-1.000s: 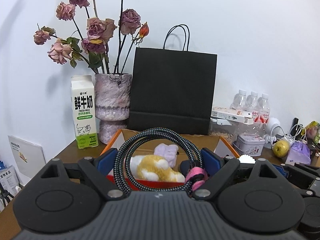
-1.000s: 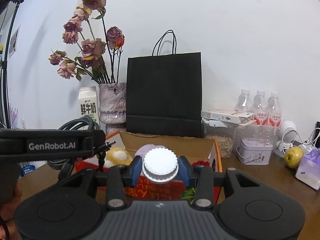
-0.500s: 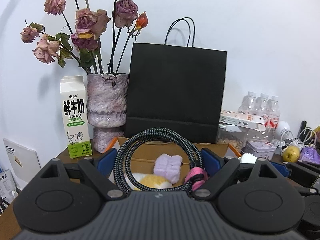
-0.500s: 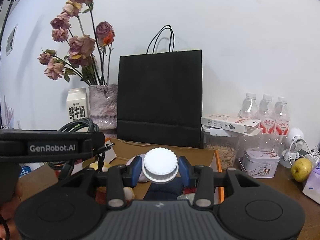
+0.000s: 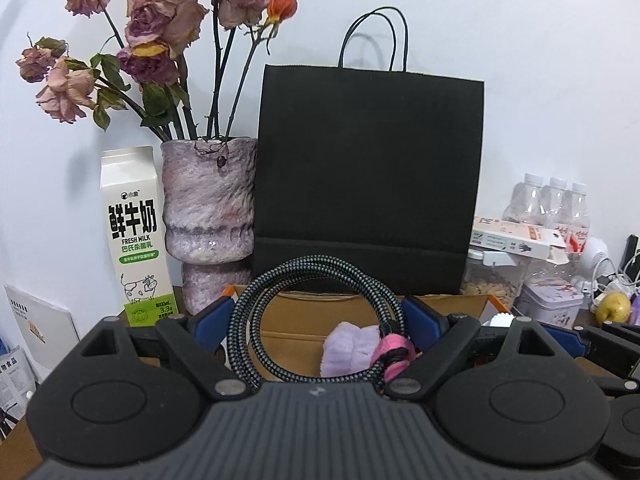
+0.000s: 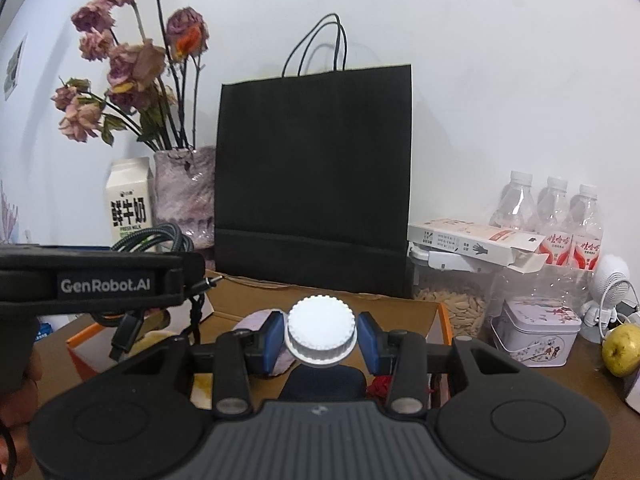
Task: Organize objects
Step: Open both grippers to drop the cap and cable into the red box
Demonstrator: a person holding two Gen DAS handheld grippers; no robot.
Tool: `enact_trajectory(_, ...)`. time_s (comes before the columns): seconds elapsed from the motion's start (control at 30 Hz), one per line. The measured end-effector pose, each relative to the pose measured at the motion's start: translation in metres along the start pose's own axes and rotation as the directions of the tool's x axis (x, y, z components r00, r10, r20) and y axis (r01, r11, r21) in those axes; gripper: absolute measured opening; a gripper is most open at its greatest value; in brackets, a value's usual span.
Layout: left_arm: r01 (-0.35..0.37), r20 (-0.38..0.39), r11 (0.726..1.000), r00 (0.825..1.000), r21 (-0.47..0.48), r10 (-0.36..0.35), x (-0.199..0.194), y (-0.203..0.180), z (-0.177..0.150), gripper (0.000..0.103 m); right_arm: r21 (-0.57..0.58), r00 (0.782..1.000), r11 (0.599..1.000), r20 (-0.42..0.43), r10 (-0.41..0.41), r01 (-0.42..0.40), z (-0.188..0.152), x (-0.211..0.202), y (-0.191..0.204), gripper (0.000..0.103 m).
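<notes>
My left gripper (image 5: 320,316) is shut on a coiled black braided cable (image 5: 256,312) with a pink tie (image 5: 394,354), held above an open cardboard box (image 5: 452,306). A lilac plush (image 5: 348,346) lies inside the box. My right gripper (image 6: 320,338) is shut on a white ribbed cap (image 6: 320,330) of a dark bottle (image 6: 324,384), over the same box (image 6: 404,312). The left gripper's body (image 6: 104,284) and the cable (image 6: 160,240) show at left in the right wrist view.
A black paper bag (image 5: 368,184) stands behind the box. A vase of dried roses (image 5: 210,216) and a milk carton (image 5: 134,236) stand at left. Water bottles (image 6: 552,216), a seed jar (image 6: 452,300), a tin (image 6: 536,332) and a pear (image 6: 622,350) stand at right.
Both grippers have moved forward and lower over the box with their loads. The yellow plush has dropped out of the left wrist view.
</notes>
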State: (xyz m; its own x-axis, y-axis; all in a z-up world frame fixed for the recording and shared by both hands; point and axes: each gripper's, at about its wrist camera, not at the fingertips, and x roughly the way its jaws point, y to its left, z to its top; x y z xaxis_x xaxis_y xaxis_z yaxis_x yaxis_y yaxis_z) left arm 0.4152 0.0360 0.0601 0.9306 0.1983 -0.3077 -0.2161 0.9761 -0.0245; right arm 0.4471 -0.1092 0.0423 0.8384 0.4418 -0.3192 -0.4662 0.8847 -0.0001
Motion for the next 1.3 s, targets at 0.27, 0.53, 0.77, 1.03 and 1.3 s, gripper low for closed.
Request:
enact_trajectory(0.27, -0.016, -0.011, 1.0, 1.0, -0.007, 0.016, 0.021, 0.004, -0.001, 0.103, 0.011, 0.998, 1.0, -0.066, -0.025, 0.026, -0.003, 0.024, -0.007, 0.083)
enact_trajectory(0.53, -0.013, -0.055, 1.0, 0.998, -0.011, 0.013, 0.024, 0.005, -0.004, 0.103, 0.008, 0.996, 0.998, -0.067, -0.066, 0.066, -0.006, 0.023, -0.009, 0.103)
enact_trajectory(0.77, 0.008, -0.05, 1.0, 0.999, 0.006, -0.007, 0.014, 0.003, -0.004, 0.103, 0.017, 0.995, 0.997, -0.078, -0.068, 0.069, -0.006, 0.018, -0.011, 0.103)
enact_trajectory(1.03, 0.034, -0.026, 0.999, 0.999, -0.006, -0.034, -0.009, 0.009, -0.009, 0.103, 0.025, 0.995, 0.997, -0.07, -0.064, 0.066, -0.002, 0.003, -0.009, 0.103)
enact_trajectory(1.3, 0.037, -0.026, 0.999, 0.999, -0.018, -0.038, -0.037, 0.024, -0.023, 0.103, 0.013, 0.996, 0.998, -0.063, -0.068, 0.069, -0.008, -0.028, -0.006, 0.103)
